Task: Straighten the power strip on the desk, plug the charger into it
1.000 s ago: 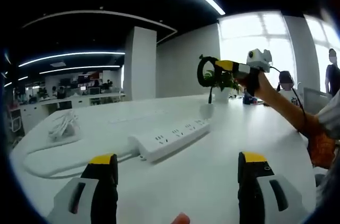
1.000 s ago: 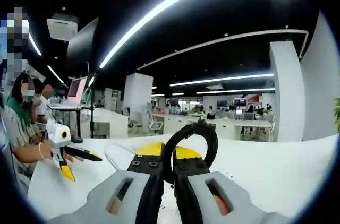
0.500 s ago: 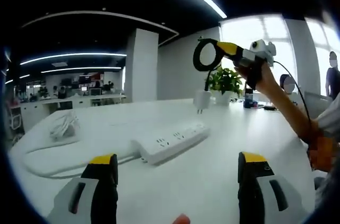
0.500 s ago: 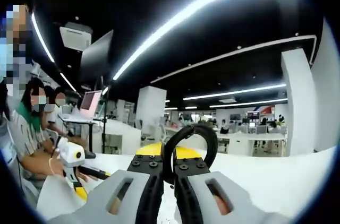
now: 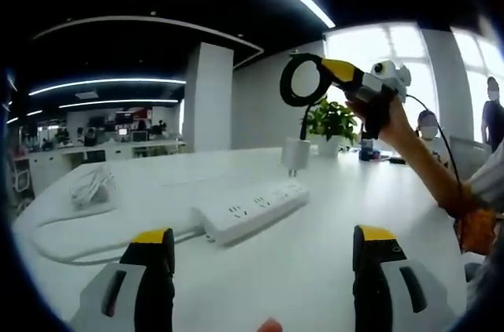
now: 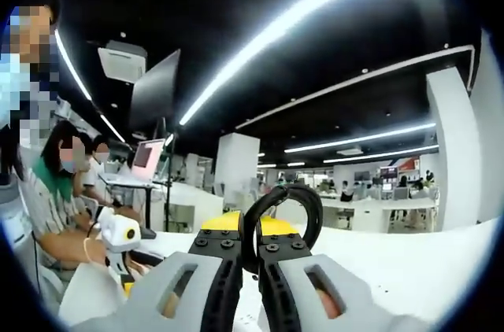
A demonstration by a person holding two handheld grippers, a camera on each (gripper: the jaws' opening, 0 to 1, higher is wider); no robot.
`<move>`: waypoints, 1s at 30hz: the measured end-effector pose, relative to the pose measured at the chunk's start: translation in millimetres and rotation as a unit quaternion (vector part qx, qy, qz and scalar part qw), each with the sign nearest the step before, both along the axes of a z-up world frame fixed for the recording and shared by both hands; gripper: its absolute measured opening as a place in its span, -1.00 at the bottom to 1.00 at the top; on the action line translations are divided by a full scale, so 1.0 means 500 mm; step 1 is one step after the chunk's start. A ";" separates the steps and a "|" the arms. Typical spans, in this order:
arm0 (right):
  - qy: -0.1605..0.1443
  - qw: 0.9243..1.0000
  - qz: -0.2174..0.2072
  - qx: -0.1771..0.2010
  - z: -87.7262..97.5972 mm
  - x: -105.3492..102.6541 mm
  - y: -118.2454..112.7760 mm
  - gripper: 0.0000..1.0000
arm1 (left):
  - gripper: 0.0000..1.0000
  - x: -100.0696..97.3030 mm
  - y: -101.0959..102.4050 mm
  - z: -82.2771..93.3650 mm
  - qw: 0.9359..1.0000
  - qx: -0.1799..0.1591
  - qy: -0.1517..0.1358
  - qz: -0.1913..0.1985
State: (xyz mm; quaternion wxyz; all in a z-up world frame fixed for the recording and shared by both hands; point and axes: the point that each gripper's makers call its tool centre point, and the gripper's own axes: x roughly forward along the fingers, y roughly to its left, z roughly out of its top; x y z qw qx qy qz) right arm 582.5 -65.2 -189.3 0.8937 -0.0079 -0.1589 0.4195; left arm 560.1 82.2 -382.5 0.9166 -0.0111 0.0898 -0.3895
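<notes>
Power strip (image 5: 250,211) lies out in the middle of the white surface (image 5: 315,253), a long glossy plastic bar, its straightening apparently finished. Charger (image 5: 295,155), a small white cube, dangles just above the strip's far end, unplugged. Right gripper (image 5: 323,79) has its fingers closed on the looped black cable (image 6: 277,214). Left gripper (image 5: 264,249) hovers with fingers spread, empty. Plugging in remains.
</notes>
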 end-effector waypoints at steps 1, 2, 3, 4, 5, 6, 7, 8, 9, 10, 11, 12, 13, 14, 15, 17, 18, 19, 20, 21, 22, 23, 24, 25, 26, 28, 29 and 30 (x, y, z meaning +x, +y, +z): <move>-0.003 1.000 0.002 0.001 0.000 -0.004 0.001 -0.94 | 0.91 0.000 -0.001 0.000 1.000 -0.001 0.000 -0.001; -0.005 1.000 0.003 0.001 0.000 -0.007 0.002 -0.94 | 0.92 0.000 -0.002 0.001 1.000 -0.002 -0.001 -0.001; -0.007 1.000 0.005 0.001 0.001 -0.009 0.003 -0.94 | 0.92 0.000 -0.003 0.002 1.000 -0.003 -0.003 -0.002; -0.008 1.000 0.006 0.002 0.001 -0.011 0.003 -0.94 | 0.93 0.000 -0.004 0.004 1.000 -0.006 -0.006 -0.002; -0.009 1.000 0.007 0.002 0.001 -0.013 0.003 -0.94 | 0.93 0.000 -0.005 0.007 1.000 -0.008 -0.009 -0.003; -0.011 1.000 0.011 0.004 0.001 -0.016 0.005 -0.94 | 0.94 -0.001 -0.007 0.010 1.000 -0.013 -0.011 -0.005; -0.010 1.000 0.012 0.006 0.000 -0.018 0.005 -0.94 | 0.95 -0.002 -0.011 0.017 1.000 -0.024 -0.016 -0.009; -0.011 1.000 0.013 0.007 -0.001 -0.020 0.005 -0.94 | 0.96 -0.003 -0.014 0.024 0.999 -0.032 -0.021 -0.012; -0.011 1.000 0.014 0.008 -0.001 -0.022 0.006 -0.94 | 0.97 -0.004 -0.017 0.029 0.999 -0.037 -0.027 -0.014; -0.011 1.000 0.017 0.007 -0.002 -0.025 0.007 -0.94 | 0.98 -0.005 -0.019 0.034 0.999 -0.039 -0.034 -0.016; -0.012 1.000 0.020 0.008 -0.003 -0.031 0.007 -0.94 | 0.98 -0.006 -0.022 0.039 0.998 -0.039 -0.044 -0.018; -0.013 1.000 0.024 0.010 -0.003 -0.034 0.007 -0.94 | 0.98 -0.007 -0.024 0.043 0.998 -0.038 -0.053 -0.020; -0.014 0.999 0.028 0.012 -0.003 -0.039 0.008 -0.94 | 0.98 -0.006 -0.027 0.049 0.997 -0.033 -0.067 -0.020; -0.016 0.999 0.029 0.013 -0.004 -0.043 0.008 -0.94 | 0.98 -0.008 -0.032 0.058 0.996 -0.033 -0.085 -0.024; -0.017 0.999 0.031 0.014 -0.004 -0.047 0.008 -0.94 | 0.98 -0.013 -0.039 0.067 0.994 -0.036 -0.100 -0.030; -0.021 0.999 0.035 0.014 -0.002 -0.055 0.009 -0.94 | 0.98 -0.023 -0.055 0.074 0.992 -0.045 -0.112 -0.047; -0.023 0.999 0.040 0.018 0.000 -0.059 0.009 -0.94 | 0.98 -0.027 -0.066 0.074 0.991 -0.053 -0.106 -0.058; -0.023 0.999 0.045 0.020 0.000 -0.062 0.011 -0.94 | 0.98 -0.030 -0.073 0.071 0.991 -0.059 -0.096 -0.066; -0.024 0.998 0.048 0.020 0.002 -0.065 0.011 -0.94 | 0.98 -0.031 -0.079 0.073 0.991 -0.068 -0.088 -0.073; -0.025 0.998 0.050 0.021 0.002 -0.067 0.013 -0.94 | 0.98 -0.031 -0.082 0.077 0.990 -0.073 -0.091 -0.078; -0.026 0.998 0.054 0.019 0.002 -0.070 0.016 -0.94 | 0.98 -0.030 -0.083 0.079 0.990 -0.074 -0.096 -0.079; -0.025 0.998 0.060 0.021 0.003 -0.074 0.018 -0.94 | 0.98 -0.025 -0.084 0.081 0.989 -0.074 -0.100 -0.078; -0.025 0.997 0.065 0.024 0.003 -0.078 0.021 -0.94 | 0.96 -0.019 -0.084 0.082 0.989 -0.074 -0.101 -0.076; -0.025 0.997 0.072 0.024 0.003 -0.082 0.024 -0.94 | 0.94 -0.011 -0.085 0.081 0.989 -0.073 -0.101 -0.076; -0.025 0.996 0.079 0.022 0.004 -0.084 0.026 -0.94 | 0.90 -0.007 -0.085 0.079 0.989 -0.073 -0.099 -0.078; -0.025 0.996 0.086 0.024 0.005 -0.087 0.028 -0.94 | 0.83 0.000 -0.087 0.079 0.989 -0.076 -0.099 -0.080; -0.024 0.995 0.092 0.024 0.006 -0.090 0.030 -0.94 | 0.83 0.003 -0.088 0.081 0.989 -0.076 -0.097 -0.082; -0.024 0.995 0.096 0.025 0.006 -0.093 0.033 -0.93 | 0.84 0.005 -0.091 0.084 0.988 -0.077 -0.097 -0.088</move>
